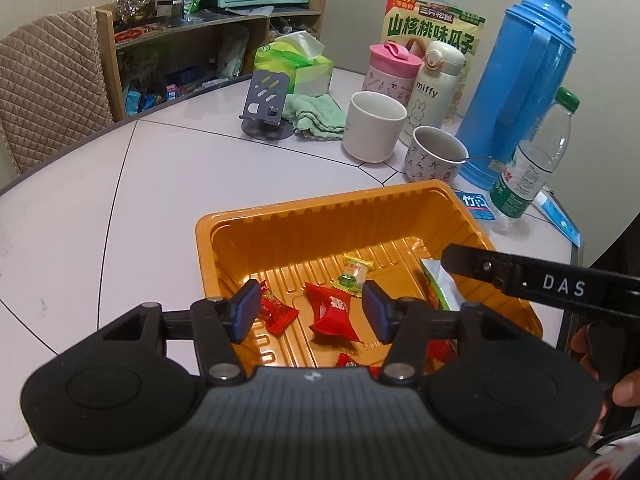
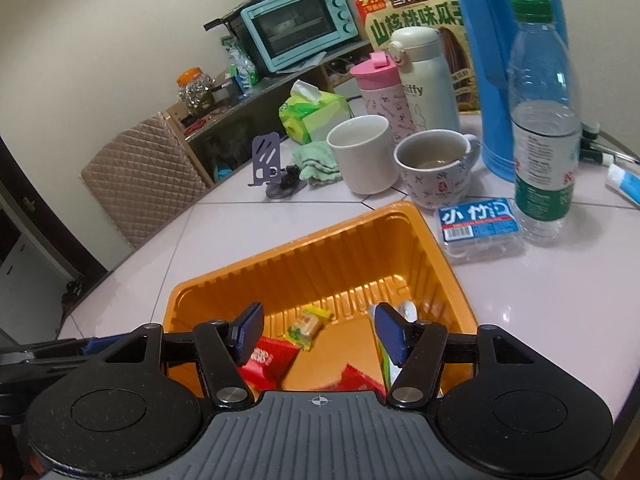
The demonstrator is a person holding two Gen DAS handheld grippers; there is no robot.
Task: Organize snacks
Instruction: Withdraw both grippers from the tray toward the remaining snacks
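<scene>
An orange plastic tray point(image 1: 304, 216) sits on the white table and holds several wrapped snacks. Among them are a red candy point(image 1: 334, 314), a smaller red one point(image 1: 276, 312), a yellow-green candy point(image 1: 354, 274) and a green-white packet point(image 1: 438, 284). My left gripper point(image 1: 312, 310) hangs open over the tray's near side, nothing between its blue pads. One black finger point(image 1: 472, 258) of the right gripper reaches in from the right. In the right wrist view my right gripper point(image 2: 318, 332) is open above the tray point(image 2: 280, 252), over the yellow-green candy point(image 2: 306, 326) and a red packet point(image 2: 268, 358).
Behind the tray stand a white mug point(image 1: 374, 126), a patterned cup point(image 1: 434, 158), two flasks, a blue thermos point(image 1: 520, 80) and a water bottle point(image 2: 546, 120). A small blue box point(image 2: 476, 220), a phone stand point(image 1: 266, 100), a green cloth and a tissue pack lie nearby. A quilted chair point(image 1: 52, 80) is at left.
</scene>
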